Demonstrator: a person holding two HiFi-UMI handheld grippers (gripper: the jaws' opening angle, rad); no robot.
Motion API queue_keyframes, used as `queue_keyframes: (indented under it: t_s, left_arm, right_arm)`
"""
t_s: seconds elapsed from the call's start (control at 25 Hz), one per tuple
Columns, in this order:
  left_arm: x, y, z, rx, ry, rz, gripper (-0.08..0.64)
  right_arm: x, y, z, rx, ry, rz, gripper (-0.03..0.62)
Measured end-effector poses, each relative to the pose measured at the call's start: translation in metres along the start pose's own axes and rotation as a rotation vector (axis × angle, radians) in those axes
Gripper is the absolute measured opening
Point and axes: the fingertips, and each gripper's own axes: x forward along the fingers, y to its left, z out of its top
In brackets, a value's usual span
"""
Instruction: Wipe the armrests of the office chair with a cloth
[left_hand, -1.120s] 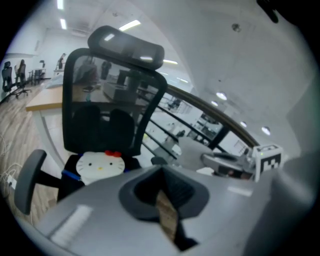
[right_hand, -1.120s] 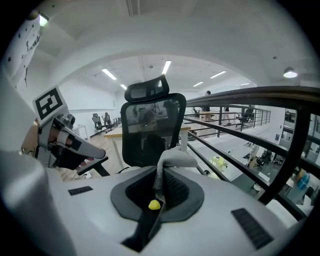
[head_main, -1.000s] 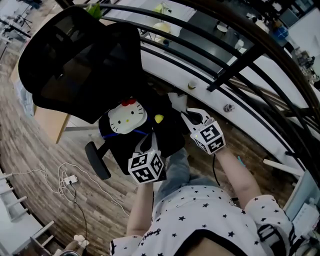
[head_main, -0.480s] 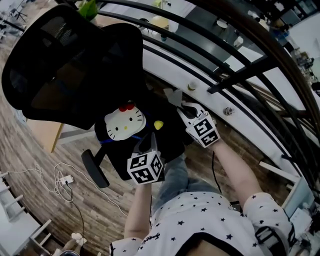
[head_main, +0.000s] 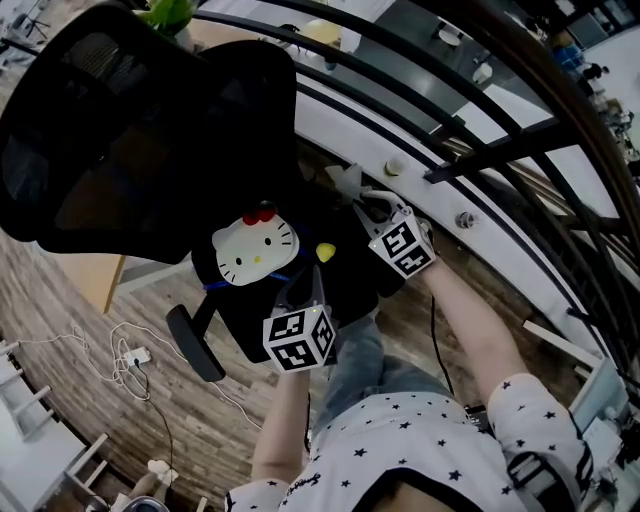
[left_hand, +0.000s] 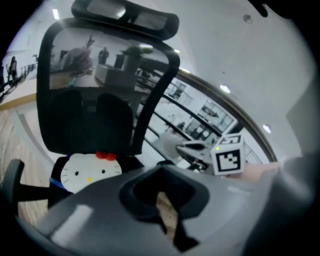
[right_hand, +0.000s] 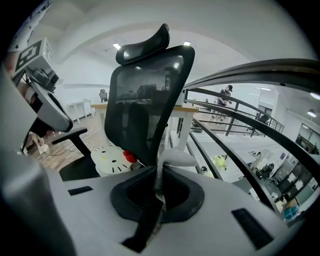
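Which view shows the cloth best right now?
The right gripper view: the cloth sits pinched in the right gripper's shut jaws. The head view shows only a small pale bit of it; the left gripper view barely shows it.

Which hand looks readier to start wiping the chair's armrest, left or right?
Right. The right gripper has its jaws shut on the cloth, beside the office chair. The left gripper holds nothing.

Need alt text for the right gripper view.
The right gripper pinches a grey cloth between its jaws, facing a black mesh office chair with a white cat cushion on its seat; a curved railing runs at right.
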Motion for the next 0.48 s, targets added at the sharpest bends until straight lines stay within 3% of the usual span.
queue_keyframes:
  t_s: [0.48]
  left_arm:
    - [-0.001, 0.015, -0.009, -0.021, 0.017, 0.024, 0.006]
  right_arm:
    - [0.032, 0.015, -0.037, 0.02, 0.106, 0.054, 0.026]
